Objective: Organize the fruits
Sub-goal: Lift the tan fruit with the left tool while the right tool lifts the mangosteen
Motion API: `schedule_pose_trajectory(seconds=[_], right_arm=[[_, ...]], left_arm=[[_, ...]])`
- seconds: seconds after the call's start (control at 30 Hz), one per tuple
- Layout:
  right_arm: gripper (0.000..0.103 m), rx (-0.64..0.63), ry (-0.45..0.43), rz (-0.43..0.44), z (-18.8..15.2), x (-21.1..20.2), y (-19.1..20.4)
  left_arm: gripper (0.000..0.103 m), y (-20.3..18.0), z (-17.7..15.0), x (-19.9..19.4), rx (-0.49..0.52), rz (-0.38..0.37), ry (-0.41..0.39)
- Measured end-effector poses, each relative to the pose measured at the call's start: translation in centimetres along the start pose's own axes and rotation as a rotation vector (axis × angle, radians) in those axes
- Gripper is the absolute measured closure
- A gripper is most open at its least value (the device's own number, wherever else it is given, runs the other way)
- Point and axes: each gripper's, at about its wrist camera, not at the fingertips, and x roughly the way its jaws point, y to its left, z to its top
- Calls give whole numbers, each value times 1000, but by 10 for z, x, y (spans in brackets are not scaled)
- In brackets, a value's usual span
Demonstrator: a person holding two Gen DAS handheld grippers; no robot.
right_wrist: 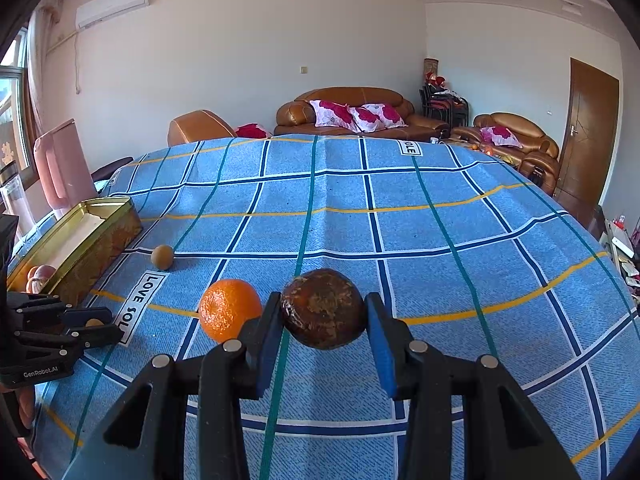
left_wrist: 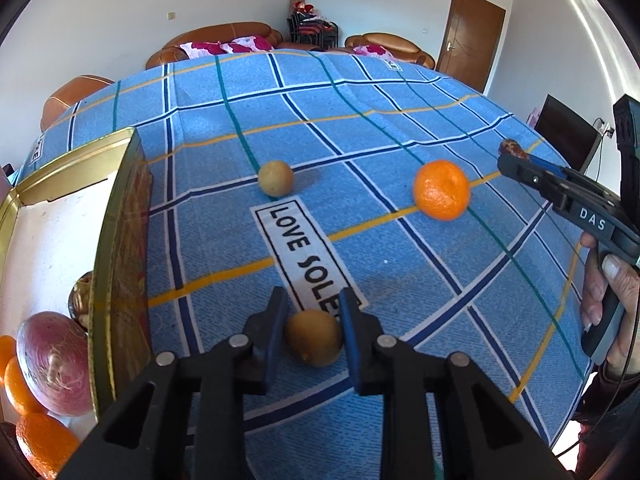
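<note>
Fruits: your left gripper [left_wrist: 314,336] clamps a small brown longan [left_wrist: 314,337]; your right gripper [right_wrist: 324,310] grips a dark mottled fruit [right_wrist: 323,308] beside a tangerine [right_wrist: 229,309]

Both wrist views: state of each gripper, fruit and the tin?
Left gripper: shut on small brown fruit.
Right gripper: shut on dark brown fruit.
Orange: loose on cloth.
Second small brown fruit: loose on cloth.
Tin: open, fruit inside.
</note>
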Motion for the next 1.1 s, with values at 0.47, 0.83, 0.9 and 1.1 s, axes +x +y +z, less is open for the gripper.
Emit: schedule_pose_trajectory(seconds=[0.47, 0.83, 0.9, 1.1], right_arm=[[60, -13, -26, 7, -1, -7, 2], [60, -65, -84, 39, -2, -18, 13], [60, -76, -97, 42, -3, -21, 15], [60, -89, -116, 48, -2, -24, 17]], left_arm=[[76, -17, -5, -30, 82, 77, -148], [76, -14, -7, -49, 61, 131, -253], [76, -15, -8, -53, 58, 142, -272], [76, -14, -11, -62, 50, 160, -322]])
